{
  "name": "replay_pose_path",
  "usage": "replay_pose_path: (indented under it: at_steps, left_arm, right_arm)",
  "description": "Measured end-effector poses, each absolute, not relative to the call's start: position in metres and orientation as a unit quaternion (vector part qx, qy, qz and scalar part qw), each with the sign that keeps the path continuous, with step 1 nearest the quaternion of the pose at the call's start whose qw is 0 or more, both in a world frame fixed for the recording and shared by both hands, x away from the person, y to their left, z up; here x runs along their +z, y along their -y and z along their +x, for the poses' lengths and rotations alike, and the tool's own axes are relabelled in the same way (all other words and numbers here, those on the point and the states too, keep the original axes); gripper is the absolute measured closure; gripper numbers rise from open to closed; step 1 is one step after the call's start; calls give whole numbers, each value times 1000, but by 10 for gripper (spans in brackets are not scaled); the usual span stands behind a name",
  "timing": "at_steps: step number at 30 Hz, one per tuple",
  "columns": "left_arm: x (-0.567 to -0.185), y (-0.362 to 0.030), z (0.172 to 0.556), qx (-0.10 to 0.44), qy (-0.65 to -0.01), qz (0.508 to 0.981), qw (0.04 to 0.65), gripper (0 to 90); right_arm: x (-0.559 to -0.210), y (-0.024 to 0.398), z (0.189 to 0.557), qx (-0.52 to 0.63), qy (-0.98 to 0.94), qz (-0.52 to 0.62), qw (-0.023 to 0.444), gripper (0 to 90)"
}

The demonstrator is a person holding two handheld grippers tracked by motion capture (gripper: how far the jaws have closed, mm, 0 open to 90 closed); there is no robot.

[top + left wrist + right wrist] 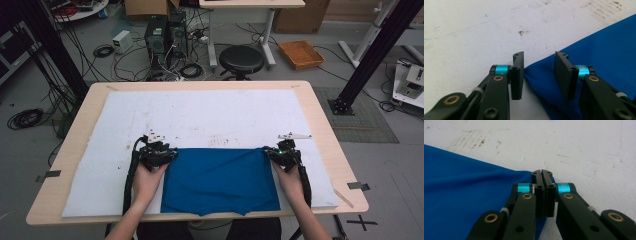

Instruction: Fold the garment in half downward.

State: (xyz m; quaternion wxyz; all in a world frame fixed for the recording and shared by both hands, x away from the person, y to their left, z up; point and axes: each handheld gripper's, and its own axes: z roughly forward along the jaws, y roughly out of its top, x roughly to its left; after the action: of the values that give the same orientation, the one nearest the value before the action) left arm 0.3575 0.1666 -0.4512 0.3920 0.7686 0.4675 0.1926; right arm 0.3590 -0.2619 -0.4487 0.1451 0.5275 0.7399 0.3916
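While the blue cloth (220, 180) lies flat at the near edge of the white foam mat (200, 115), its folded far edge straight and its near hem just over the mat's front, a fold looks already made. At its far left corner the left gripper (539, 75) has its jaws apart, the corner lying between them unpinched. At the far right corner the right gripper (543, 195) is pressed together, seemingly pinching the cloth's tip. Judging by this, further folding or smoothing remains
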Motion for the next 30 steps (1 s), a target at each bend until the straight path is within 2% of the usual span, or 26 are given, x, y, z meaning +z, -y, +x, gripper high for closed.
replay_pose_path:
  at_steps: [6, 13, 15, 18, 23, 27, 29, 30]
  left_arm:
    - [-451, -167, 357, 194, -468, 768, 392, 605]
    - [-451, -167, 357, 191, -469, 768, 393, 603]
    - [-451, -168, 358, 186, -473, 764, 398, 595]
    - [-450, -170, 358, 190, -475, 760, 400, 559]
    - [-448, -173, 359, 203, -475, 755, 404, 523]
    - [-452, -173, 361, 201, -481, 762, 385, 484]
    - [-451, -172, 361, 204, -482, 763, 380, 488]
    - [-451, -172, 361, 207, -480, 764, 378, 514]
  right_arm:
    - [-443, 272, 356, 391, -732, 533, 166, 900]
    - [-445, 276, 357, 395, -727, 538, 161, 887]
    - [-441, 278, 357, 409, -720, 535, 167, 790]
    - [-437, 280, 360, 425, -714, 530, 172, 709]
    - [-442, 277, 369, 414, -721, 531, 163, 639]
    - [-449, 274, 373, 401, -731, 532, 145, 648]
    - [-452, 272, 373, 394, -740, 525, 144, 685]
    - [-451, 270, 373, 392, -746, 518, 149, 755]
